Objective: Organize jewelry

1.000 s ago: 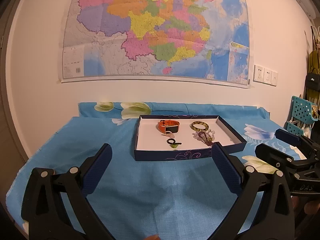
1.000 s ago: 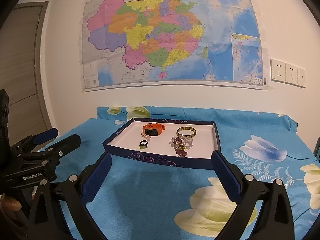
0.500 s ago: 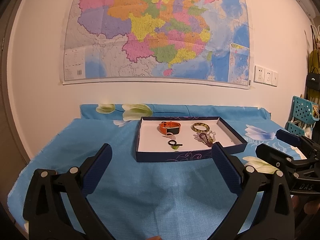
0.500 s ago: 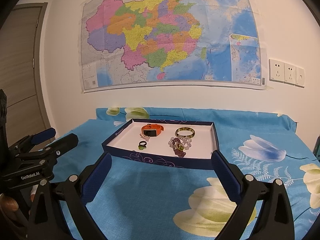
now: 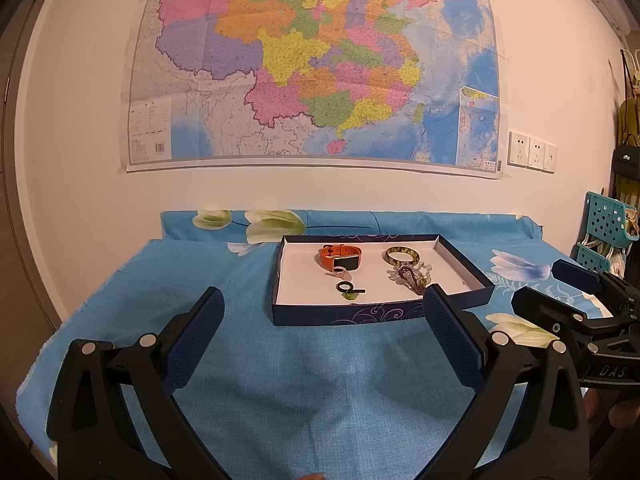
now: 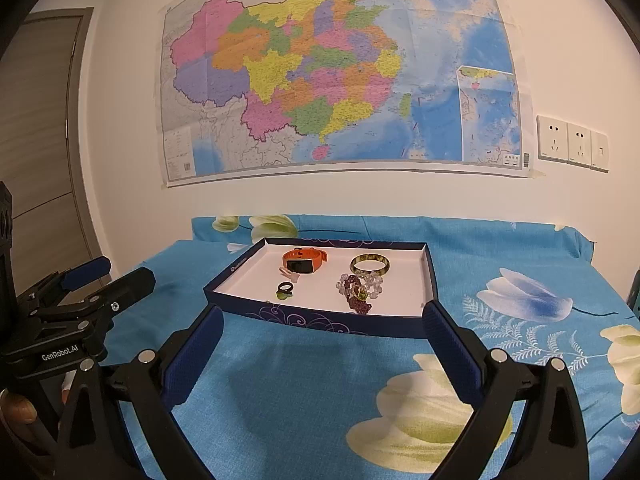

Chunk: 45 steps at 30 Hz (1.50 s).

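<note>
- Both my claws, left gripper (image 5: 322, 320) and right gripper (image 6: 322, 336), hang spread wide, grasping nothing.
- The tray (image 6: 316, 320) lies at twelve o'clock, its long side crosswise, nearer my right.

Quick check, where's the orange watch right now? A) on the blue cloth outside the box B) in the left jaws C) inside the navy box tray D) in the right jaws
C: the orange watch lies on the white floor of the navy box tray, near its back wall; both grippers stand open and hold nothing.

Likely home bedroom, floral bedsheet (image 6: 500, 360), wall map (image 6: 340, 80), sockets (image 6: 572, 144)
</note>
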Each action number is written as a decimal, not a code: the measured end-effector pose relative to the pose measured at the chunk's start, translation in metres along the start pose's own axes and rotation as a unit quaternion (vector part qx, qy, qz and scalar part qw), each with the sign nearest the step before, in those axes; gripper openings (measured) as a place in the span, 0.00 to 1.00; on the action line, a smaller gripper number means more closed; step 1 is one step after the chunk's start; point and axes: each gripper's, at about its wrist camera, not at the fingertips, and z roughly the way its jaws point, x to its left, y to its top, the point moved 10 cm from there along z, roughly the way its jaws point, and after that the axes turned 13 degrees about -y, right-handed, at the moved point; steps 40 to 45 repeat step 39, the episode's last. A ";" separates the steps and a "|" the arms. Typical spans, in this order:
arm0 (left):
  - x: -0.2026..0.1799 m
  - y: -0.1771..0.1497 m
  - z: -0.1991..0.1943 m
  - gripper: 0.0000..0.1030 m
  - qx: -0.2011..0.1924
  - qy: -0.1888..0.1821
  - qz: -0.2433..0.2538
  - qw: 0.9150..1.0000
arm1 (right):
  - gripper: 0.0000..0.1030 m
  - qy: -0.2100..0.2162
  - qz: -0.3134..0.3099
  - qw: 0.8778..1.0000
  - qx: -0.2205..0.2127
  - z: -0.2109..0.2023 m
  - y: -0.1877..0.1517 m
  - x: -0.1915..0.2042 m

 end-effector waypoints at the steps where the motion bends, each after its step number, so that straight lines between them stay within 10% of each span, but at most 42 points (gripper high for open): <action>1: 0.000 0.000 0.000 0.95 0.000 0.000 0.000 1.000 | 0.93 0.000 0.000 1.000 0.000 0.000 0.000 0.000; 45: 0.023 -0.007 0.015 0.95 0.026 0.002 -0.029 0.999 | 0.93 -0.022 -0.022 0.998 0.049 0.020 -0.007 -0.030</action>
